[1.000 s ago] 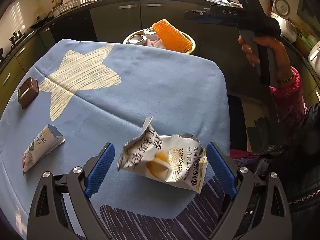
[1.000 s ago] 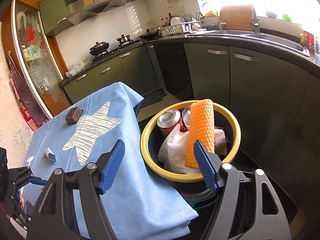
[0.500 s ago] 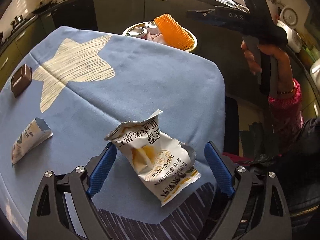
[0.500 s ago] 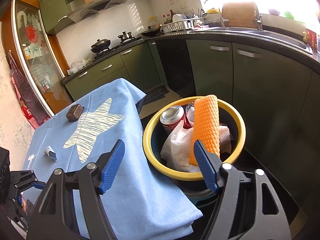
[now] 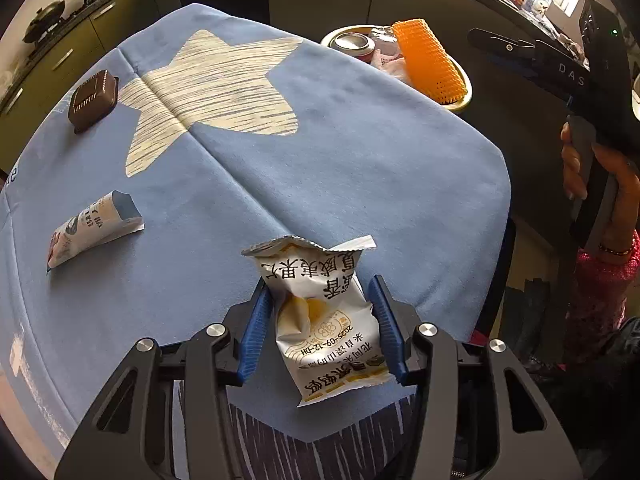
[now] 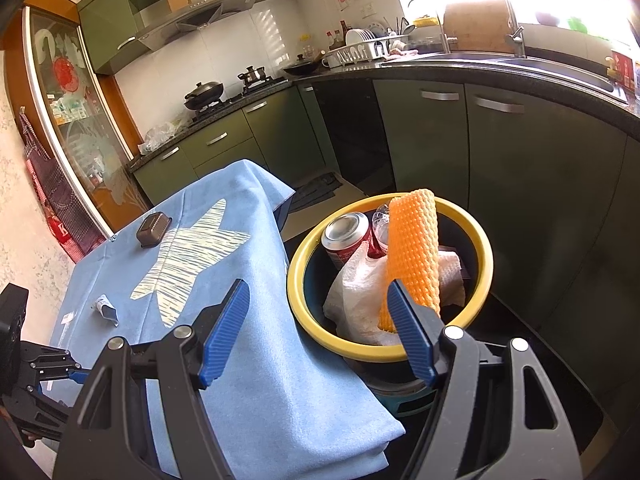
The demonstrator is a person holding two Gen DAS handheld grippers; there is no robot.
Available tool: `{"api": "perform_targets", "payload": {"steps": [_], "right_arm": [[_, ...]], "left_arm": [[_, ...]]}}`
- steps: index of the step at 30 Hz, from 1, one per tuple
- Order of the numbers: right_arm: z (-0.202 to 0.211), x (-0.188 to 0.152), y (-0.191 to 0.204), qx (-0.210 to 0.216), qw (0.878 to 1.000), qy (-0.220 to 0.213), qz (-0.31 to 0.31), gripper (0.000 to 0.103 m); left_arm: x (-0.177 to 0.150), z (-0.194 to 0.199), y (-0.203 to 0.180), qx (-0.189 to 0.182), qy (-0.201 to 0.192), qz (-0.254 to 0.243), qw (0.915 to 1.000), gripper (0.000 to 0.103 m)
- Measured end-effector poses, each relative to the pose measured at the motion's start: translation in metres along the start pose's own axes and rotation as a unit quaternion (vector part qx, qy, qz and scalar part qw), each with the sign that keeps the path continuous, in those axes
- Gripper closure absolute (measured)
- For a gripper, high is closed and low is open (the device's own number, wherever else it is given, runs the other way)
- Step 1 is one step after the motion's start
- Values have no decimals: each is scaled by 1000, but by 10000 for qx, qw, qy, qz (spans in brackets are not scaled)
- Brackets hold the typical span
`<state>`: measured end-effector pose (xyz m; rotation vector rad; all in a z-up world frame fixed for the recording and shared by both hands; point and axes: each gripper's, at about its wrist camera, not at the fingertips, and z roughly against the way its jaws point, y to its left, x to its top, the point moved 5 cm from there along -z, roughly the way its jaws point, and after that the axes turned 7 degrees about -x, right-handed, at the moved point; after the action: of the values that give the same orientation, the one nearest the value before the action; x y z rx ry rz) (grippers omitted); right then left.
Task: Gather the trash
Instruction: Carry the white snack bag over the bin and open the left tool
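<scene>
Kitchen, blue-clothed table [image 5: 360, 168]: wrapper grasped.
We see left gripper [image 5: 324, 328] jaws newly closed on snack wrapper [image 5: 324, 312]; right gripper [image 6: 320, 332] wide open, empty, near bin [image 6: 476, 240]. Carry follows.

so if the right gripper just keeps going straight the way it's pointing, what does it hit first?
Probably the orange mesh sleeve standing up in the yellow-rimmed bin, which lies just past the open right gripper. Its left finger lines up over the blue cloth's edge, so it might brush that first; depth is unclear.
</scene>
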<state>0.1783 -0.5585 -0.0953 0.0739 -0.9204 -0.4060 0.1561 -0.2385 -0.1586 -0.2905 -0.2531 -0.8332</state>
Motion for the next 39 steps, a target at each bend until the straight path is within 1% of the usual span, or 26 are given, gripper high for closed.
{"api": "perform_targets", "payload": {"steps": [8, 12, 15, 19, 21, 24, 25, 29, 31, 34, 35, 36, 37, 38, 39], "right_arm": [[2, 2, -6, 8, 10000, -45, -72, 35], [4, 2, -11, 13, 9999, -77, -105, 35], [6, 4, -19, -38, 9998, -138, -164, 35], [10, 7, -38, -188, 9991, -221, -321, 35], [10, 7, -49, -300, 9984, -235, -410, 35], [10, 8, -68, -437, 9973, -225, -536, 35], [9, 8, -73, -490, 9969, -211, -576, 35], [5, 8, -92, -632, 9954, -156, -696, 35], [2, 7, -101, -688, 9947, -116, -754, 35], [-2, 7, -108, -740, 9940, -65, -809, 35], [-3, 7, -110, -749, 9938, -49, -819, 35], [-4, 7, -111, -752, 9937, -42, -825, 35], [-4, 7, -112, -755, 9937, -36, -827, 35], [-5, 7, -113, -759, 9937, -32, -826, 35], [-5, 7, -113, -759, 9937, -31, -828, 35]], "left_arm": [[7, 6, -6, 386, -118, -234, 9989, 59], [16, 14, -9, 440, -201, -322, 9983, 59], [30, 18, -13, 429, -269, -395, 9979, 59], [66, 18, -22, 427, -388, -605, 9965, 59], [93, 16, -30, 386, -499, -760, 9951, 59], [136, 6, -42, 207, -639, -953, 9932, 59], [154, -1, -47, 147, -687, -1033, 9922, 59], [206, -34, -66, -103, -678, -1211, 9903, 59], [229, -54, -75, -203, -617, -1259, 9899, 59], [253, -80, -86, -285, -531, -1261, 9902, 59], [257, -87, -87, -312, -484, -1232, 9907, 56], [262, -94, -89, -318, -451, -1193, 9913, 48], [263, -99, -91, -297, -447, -1177, 9916, 44], [267, -105, -93, -259, -461, -1189, 9915, 33], [270, -107, -95, -226, -499, -1203, 9912, 26]]}}
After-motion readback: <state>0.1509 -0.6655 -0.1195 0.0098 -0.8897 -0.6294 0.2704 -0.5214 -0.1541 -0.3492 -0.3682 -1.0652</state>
